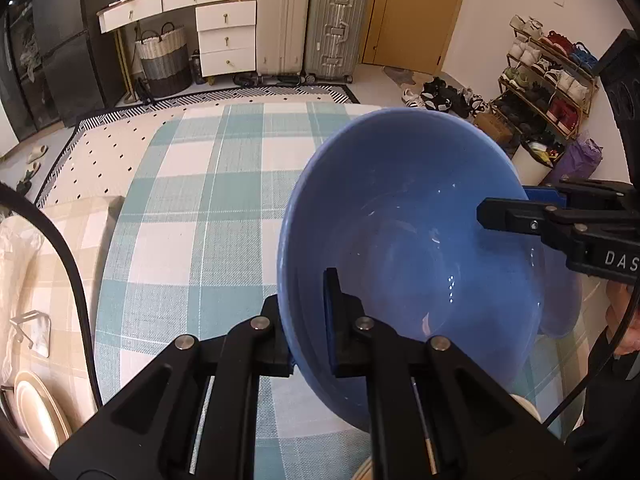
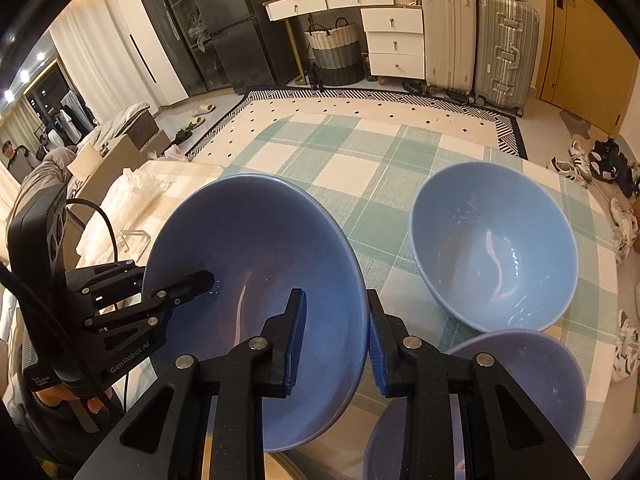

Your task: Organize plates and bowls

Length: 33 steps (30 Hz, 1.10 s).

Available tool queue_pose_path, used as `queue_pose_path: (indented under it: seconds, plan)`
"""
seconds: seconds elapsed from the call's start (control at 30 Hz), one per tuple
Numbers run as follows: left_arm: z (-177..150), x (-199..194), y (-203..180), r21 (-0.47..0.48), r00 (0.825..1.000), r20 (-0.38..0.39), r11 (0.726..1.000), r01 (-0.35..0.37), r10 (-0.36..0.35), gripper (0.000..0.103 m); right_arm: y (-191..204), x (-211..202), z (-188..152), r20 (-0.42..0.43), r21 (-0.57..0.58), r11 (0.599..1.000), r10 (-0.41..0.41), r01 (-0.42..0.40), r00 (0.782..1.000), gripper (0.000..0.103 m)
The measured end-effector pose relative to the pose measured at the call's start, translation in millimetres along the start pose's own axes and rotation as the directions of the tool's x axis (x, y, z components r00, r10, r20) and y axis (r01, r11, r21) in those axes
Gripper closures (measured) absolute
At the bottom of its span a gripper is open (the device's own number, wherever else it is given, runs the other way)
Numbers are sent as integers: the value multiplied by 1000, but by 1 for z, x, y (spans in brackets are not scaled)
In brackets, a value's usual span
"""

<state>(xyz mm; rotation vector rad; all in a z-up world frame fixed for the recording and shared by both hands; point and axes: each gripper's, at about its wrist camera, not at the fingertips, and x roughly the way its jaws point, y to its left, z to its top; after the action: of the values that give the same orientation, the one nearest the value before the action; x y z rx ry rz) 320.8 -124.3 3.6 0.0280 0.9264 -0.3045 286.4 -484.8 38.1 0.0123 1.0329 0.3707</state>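
A deep blue bowl (image 1: 400,220) (image 2: 256,240) hangs tilted above the checked tablecloth (image 1: 200,200), held from two sides. My left gripper (image 1: 306,304) (image 2: 172,274) is shut on its left rim, one pad inside and one outside. My right gripper (image 2: 335,296) (image 1: 508,204) is shut on the opposite rim the same way. A lighter blue bowl (image 2: 496,248) stands upright on the cloth to the right. A third, purplish-blue bowl (image 2: 532,372) sits in front of it, partly hidden behind my right gripper's finger.
Cream plates (image 1: 36,408) stand in a rack at the lower left, off the cloth's edge. A patterned rug (image 2: 360,112) lies beyond the table. Suitcases (image 2: 476,36) and white drawers (image 2: 396,40) line the back wall. Shoes (image 2: 600,164) litter the floor at right.
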Motion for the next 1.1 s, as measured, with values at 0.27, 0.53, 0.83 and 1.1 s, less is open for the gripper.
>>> queue_pose_path:
  seconds: [0.27,0.53,0.83,1.1]
  plan:
    - [7,-26,-31,40,999,33,999,21,-23,96,-8,-39,-9,57,20,1000,-22,21,998,73]
    - [15,-49,-63,73,997,56,996,51,-55,96,-16,-77,-19,101,41,998,-45,41,994,73]
    - [23,-67,-107,124,995,64,990,74,-82,96,-30,-111,-32,131,76,995,-78,69,988,73]
    - [30,-72,-158,183,992,49,977,109,-120,96,-53,-138,-51,144,136,986,-116,97,983,73]
